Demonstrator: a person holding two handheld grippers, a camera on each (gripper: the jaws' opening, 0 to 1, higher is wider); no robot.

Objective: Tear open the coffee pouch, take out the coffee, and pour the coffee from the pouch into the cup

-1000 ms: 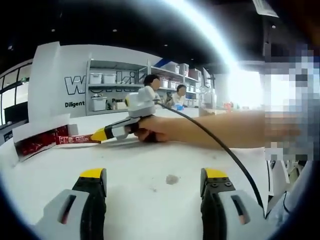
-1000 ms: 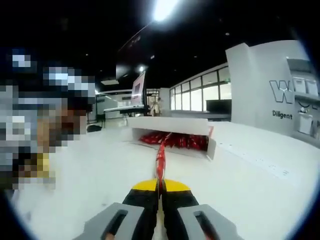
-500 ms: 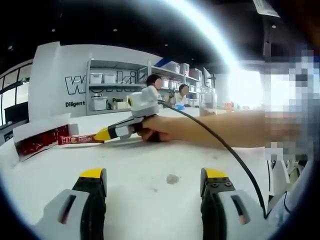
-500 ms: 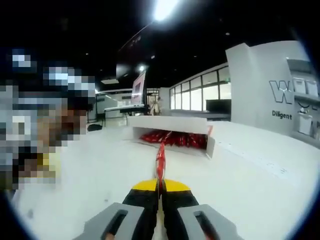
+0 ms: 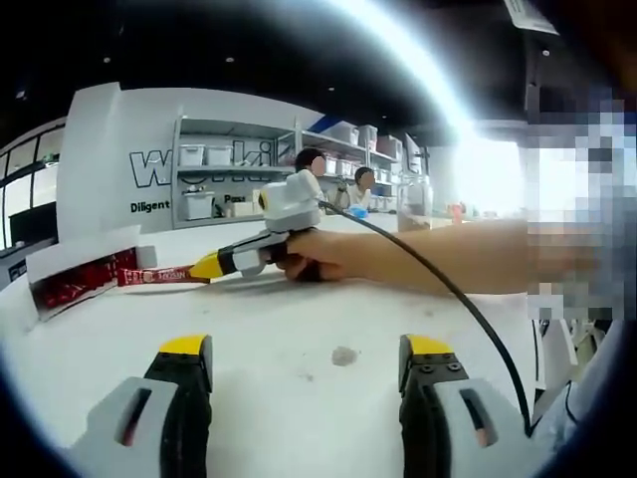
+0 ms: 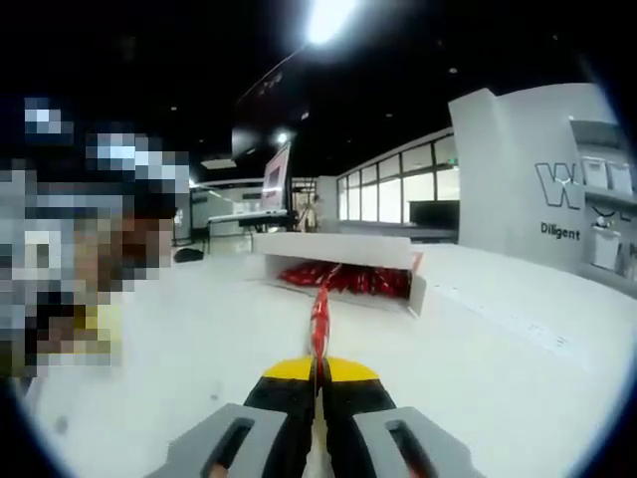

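Right gripper [image 6: 319, 370] pinches a slim, glossy red, seemingly unopened coffee pouch [image 6: 319, 311].

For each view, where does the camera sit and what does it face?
Left gripper view: rides the open left gripper, facing across the white table toward the right gripper and the person's forearm.
Right gripper view: rides the right gripper, shut on a red coffee pouch, facing the box of pouches.
Shared: pouch, box, table.
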